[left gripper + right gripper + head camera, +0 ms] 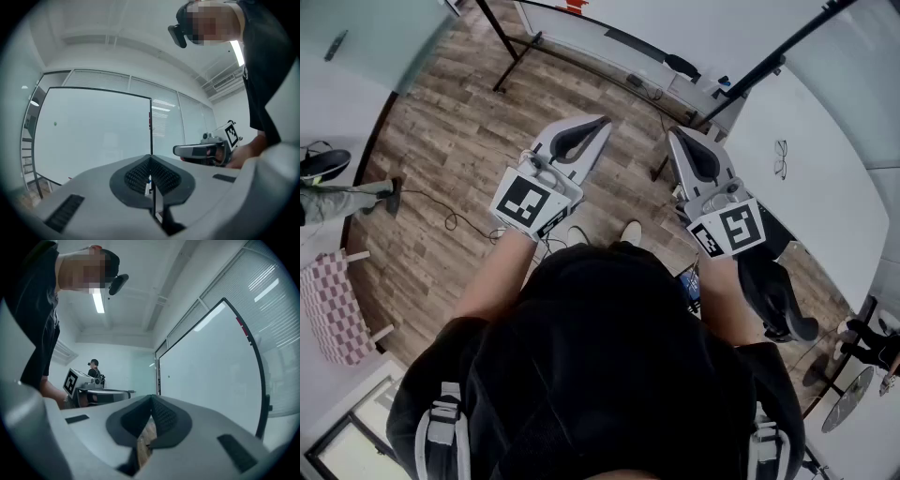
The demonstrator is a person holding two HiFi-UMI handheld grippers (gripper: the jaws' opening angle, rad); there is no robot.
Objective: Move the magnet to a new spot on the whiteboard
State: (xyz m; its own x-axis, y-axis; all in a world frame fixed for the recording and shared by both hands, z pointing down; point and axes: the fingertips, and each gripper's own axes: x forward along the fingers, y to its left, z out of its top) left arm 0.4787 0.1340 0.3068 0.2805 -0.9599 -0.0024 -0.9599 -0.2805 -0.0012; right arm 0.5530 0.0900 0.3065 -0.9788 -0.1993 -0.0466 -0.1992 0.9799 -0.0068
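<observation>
The whiteboard point(609, 33) stands on black legs ahead of me, beyond both grippers. In the left gripper view the whiteboard point(93, 136) carries a small green dot, likely the magnet point(55, 123), at its left. The right gripper view shows the same board point(211, 371) with that magnet point(168, 377) as a tiny speck near the left edge. My left gripper point(602, 120) and right gripper point(675, 133) are held side by side at waist height, well short of the board. Each has its jaws shut with nothing held, as both gripper views show: left gripper point(151, 158), right gripper point(152, 397).
A white table point(825, 216) with a pair of glasses point(780, 157) lies to the right. An eraser point(682, 64) rests on the board's tray. A red marker piece point(149, 123) sits on the board's frame. A person's legs point(337, 199) and a checked stool point(333, 305) are at left.
</observation>
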